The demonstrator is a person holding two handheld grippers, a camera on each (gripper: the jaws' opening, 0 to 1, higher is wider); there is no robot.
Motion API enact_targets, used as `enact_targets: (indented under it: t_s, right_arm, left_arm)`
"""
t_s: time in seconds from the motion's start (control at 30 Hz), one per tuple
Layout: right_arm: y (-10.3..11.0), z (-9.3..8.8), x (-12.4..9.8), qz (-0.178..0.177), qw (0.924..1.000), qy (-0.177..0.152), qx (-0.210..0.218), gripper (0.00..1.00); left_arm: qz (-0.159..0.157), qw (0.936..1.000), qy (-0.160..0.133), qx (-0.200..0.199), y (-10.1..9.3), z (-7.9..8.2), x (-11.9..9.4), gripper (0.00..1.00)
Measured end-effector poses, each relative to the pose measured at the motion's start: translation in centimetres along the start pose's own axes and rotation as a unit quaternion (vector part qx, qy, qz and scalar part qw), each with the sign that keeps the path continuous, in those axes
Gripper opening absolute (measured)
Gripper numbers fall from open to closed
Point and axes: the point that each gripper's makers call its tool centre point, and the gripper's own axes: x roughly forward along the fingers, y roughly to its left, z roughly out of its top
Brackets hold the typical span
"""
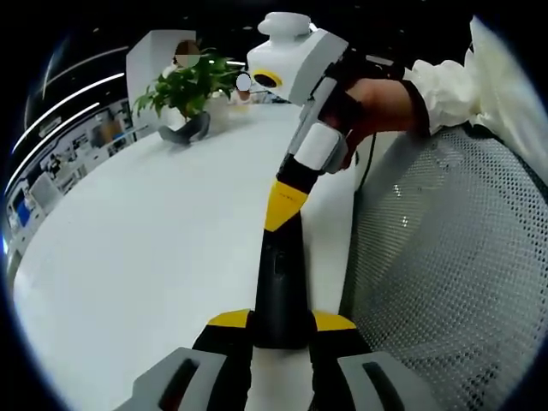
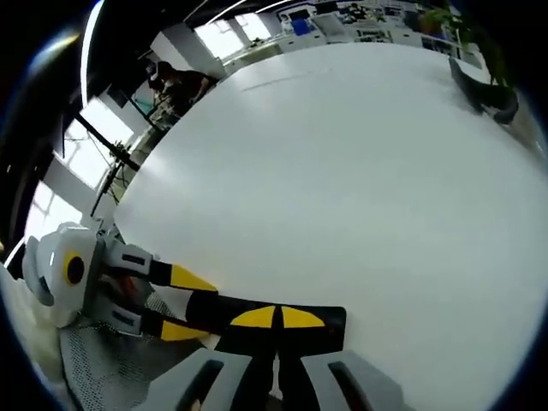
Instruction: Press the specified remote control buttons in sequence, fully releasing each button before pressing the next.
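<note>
spanning white table (image 2: 342,154), plant (image 1: 190,86) at far edge

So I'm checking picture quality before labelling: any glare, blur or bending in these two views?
Left gripper view: strong fisheye bending, the white table evenly lit, the remote sharp, the plant softer. Right gripper view: same bending, bright windows washed out, the table pale with little shadow, the remote clear.
</note>
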Motion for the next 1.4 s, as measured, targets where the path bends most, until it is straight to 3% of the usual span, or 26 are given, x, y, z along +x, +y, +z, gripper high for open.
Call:
enact_targets:
  t_s: [0.47,0.7,1.2,1.4]
  right_arm:
    - [0.15,0.00,0.02,-0.009,0.9997,-0.001,-0.024,0.00]
    - [0.01,0.05,-0.04,-0.001,1.0000,0.000,-0.005,0.00]
    - [-0.08,-0.31,-0.41,-0.010,0.9998,0.015,-0.006,0.00]
    - [0.56,-0.32,-0.71,0.015,0.9995,0.018,0.023,0.00]
  left_arm:
    - [0.002,1.0000,0.000,-0.002,0.01,0.01,0.03,0.24]
    - [0.002,1.0000,0.001,-0.002,0.00,0.01,0.06,0.24]
    - [0.002,1.0000,0.002,-0.002,0.00,0.02,0.06,0.24]
    - [0.002,1.0000,0.001,-0.002,-0.01,0.03,0.07,0.24]
